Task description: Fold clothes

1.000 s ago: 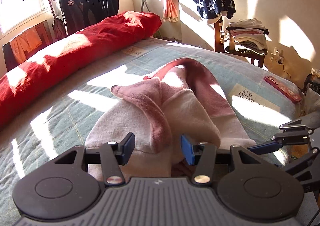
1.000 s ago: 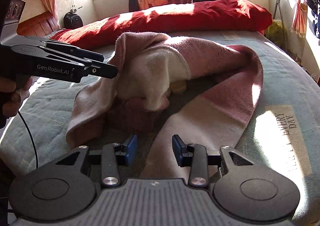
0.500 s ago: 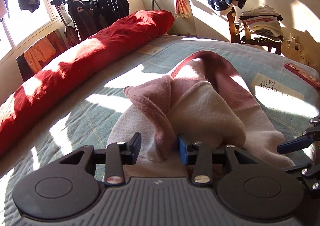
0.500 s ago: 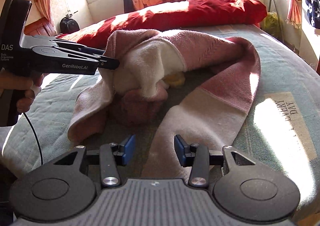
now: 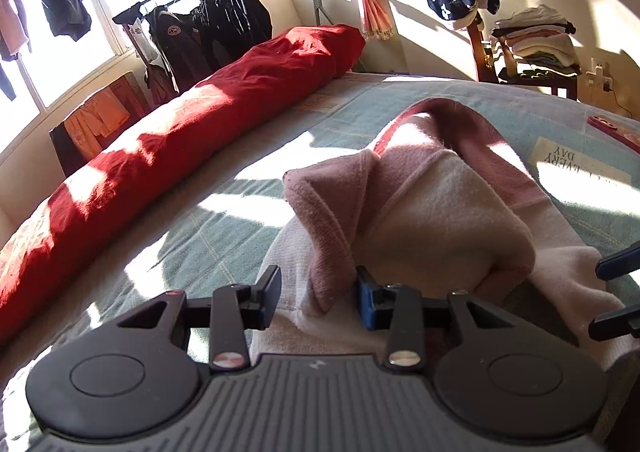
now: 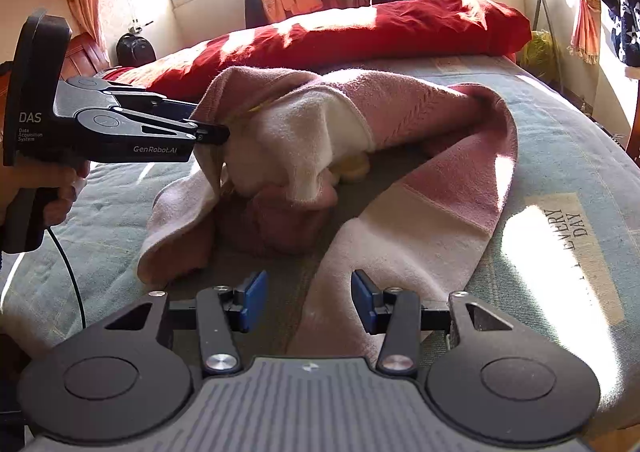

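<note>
The left gripper (image 5: 318, 298) has its fingers parted, with a hanging fold of the pink and cream garment (image 5: 436, 212) between them; the fold touches the right-hand blue pad, while a gap shows on the left side, so nothing is clamped there that can be made out. Seen from the right wrist, this same gripper (image 6: 212, 134) reaches in from the left with its tips against the raised bunch of the garment (image 6: 320, 140), and whether it is pinching the cloth cannot be told from that side. The right gripper (image 6: 306, 300) is released, fingers spread wide over the near edge of the garment, gripping nothing. The garment lies in the middle of the bed (image 6: 572, 156), humped on the left and trailing in a curved band to the near right. Along the far side of the bed runs a long red bolster (image 5: 180, 132). Beyond the bed on the right, a chair (image 5: 524, 68) carries a stack of folded clothes.
</note>
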`<state>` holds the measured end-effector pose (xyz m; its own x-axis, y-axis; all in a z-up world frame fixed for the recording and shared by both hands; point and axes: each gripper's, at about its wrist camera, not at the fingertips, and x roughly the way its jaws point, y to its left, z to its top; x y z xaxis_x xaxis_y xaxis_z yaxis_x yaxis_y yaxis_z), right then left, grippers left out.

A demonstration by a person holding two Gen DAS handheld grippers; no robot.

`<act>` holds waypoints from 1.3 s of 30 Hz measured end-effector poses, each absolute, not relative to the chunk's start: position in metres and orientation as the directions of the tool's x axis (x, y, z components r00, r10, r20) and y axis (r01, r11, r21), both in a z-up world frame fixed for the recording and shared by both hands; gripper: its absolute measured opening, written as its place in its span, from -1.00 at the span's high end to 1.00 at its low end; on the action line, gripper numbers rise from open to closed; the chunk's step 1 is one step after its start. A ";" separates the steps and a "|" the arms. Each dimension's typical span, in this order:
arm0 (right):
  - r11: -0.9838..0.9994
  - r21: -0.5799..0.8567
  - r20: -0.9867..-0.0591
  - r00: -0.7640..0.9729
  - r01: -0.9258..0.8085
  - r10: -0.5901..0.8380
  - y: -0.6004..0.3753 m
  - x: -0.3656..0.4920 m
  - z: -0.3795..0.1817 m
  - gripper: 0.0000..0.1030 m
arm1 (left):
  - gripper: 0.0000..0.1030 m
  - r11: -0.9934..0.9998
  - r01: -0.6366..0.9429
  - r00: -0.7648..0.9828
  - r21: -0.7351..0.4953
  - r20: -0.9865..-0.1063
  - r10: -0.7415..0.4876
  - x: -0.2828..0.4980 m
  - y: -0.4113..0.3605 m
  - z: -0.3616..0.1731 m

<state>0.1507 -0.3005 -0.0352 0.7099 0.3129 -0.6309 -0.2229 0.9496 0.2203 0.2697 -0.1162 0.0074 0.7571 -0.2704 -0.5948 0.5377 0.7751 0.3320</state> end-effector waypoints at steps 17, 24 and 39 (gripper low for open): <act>0.928 0.093 -0.708 0.631 -0.362 0.317 -0.277 0.271 0.017 -0.13 | 0.15 0.684 0.724 0.546 0.089 -0.680 -0.490 0.330 -0.093 0.020; 0.938 0.168 -0.821 0.484 -0.302 0.303 -0.278 0.303 0.059 -0.14 | 0.11 0.749 0.662 0.462 0.005 -0.790 -0.403 0.352 -0.103 0.044; 0.949 0.253 -0.829 0.463 -0.188 0.312 -0.355 0.323 0.153 -0.22 | 0.42 0.904 0.420 0.351 0.081 -0.933 -0.080 0.400 -0.159 0.029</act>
<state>0.3232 -0.3549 0.1530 0.4631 0.3125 -0.8294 -0.1877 0.9491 0.2528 0.4000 -0.1590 0.0289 0.3514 -0.0802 -0.9328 0.4204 0.9037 0.0807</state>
